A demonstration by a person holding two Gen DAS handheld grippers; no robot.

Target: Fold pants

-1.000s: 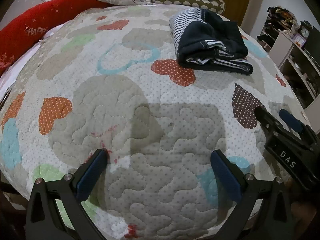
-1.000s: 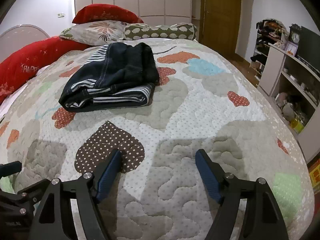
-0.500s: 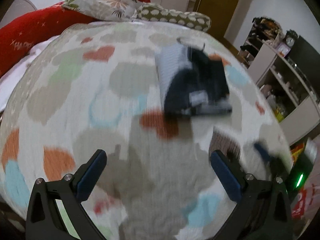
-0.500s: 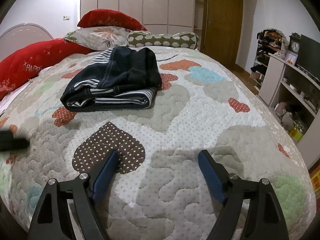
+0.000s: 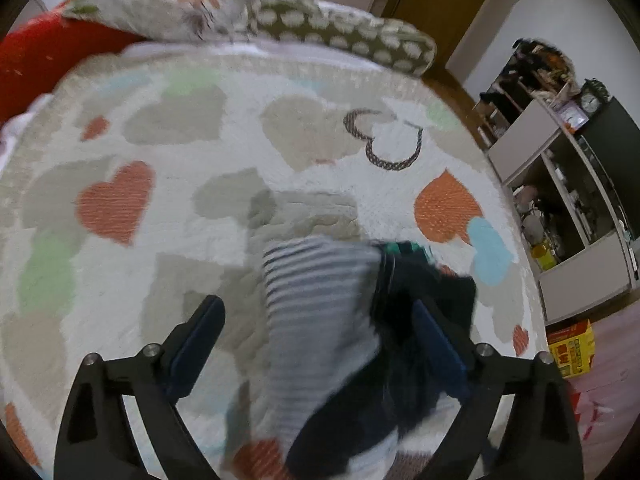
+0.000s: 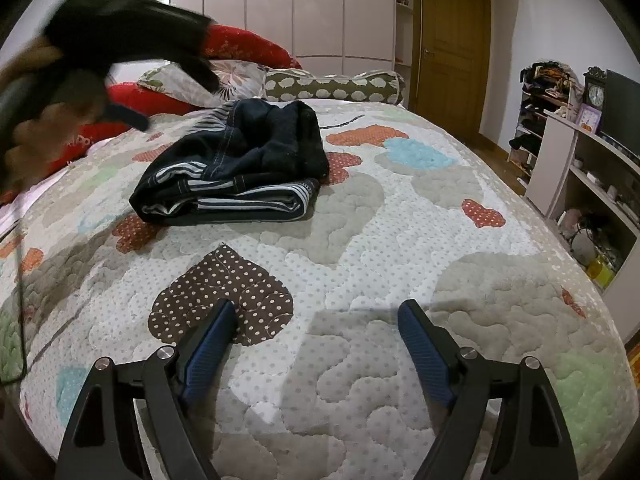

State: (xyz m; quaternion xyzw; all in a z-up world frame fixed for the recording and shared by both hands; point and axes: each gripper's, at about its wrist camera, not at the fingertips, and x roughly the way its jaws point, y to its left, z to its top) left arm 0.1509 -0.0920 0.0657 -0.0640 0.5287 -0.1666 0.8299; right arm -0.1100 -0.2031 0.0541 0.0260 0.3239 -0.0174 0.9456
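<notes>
The right gripper [image 6: 316,340] hangs low over the near end of the quilt [image 6: 400,240], jaws wide apart with nothing between them. Farther up the bed the pants [image 6: 240,168] lie folded in a bundle. The left gripper [image 5: 320,340] is above them, jaws apart, and pillows [image 6: 332,86] lie beyond.

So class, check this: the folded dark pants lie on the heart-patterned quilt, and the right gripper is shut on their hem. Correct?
Not quite. The pants do lie folded on the quilt, but the right gripper is open and apart from them, its jaws spread over bare quilt. The right wrist view shows it.
</notes>
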